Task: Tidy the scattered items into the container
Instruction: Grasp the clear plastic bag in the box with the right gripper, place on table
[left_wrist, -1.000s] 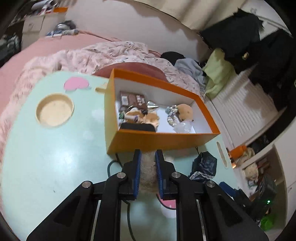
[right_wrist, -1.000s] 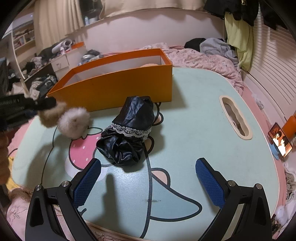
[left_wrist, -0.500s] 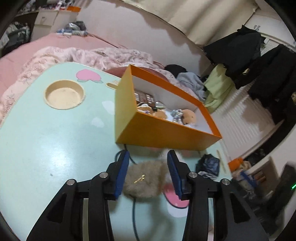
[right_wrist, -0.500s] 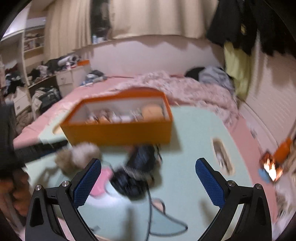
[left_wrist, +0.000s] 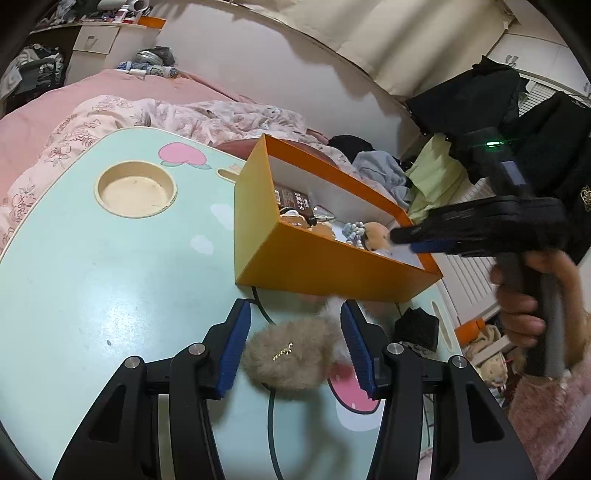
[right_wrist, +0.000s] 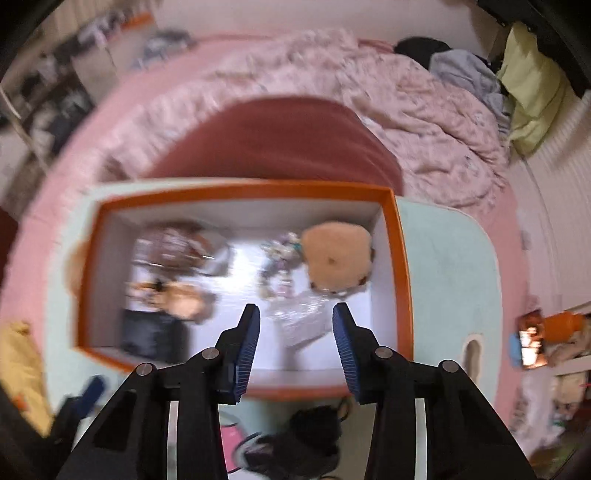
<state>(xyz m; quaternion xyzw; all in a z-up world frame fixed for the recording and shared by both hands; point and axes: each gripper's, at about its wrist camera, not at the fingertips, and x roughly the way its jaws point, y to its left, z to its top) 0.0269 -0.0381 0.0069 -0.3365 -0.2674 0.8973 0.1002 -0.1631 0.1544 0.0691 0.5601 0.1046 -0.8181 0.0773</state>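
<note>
Half the orange box (right_wrist: 400, 258) contents blurred, black scrunchie (right_wrist: 314, 424) cut off

A fluffy beige pom-pom (left_wrist: 291, 356) lay on the tabletop (left_wrist: 110, 280) near the open orange box (left_wrist: 332, 266); a crumpled black pouch (right_wrist: 295, 443) lay beside it.

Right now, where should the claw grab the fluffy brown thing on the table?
Across its round middle, coming from above: the fluffy pouch lies flat on the table, already between the left claw pads, which are apart from it. It's soft, so squeeze the sides.
</note>
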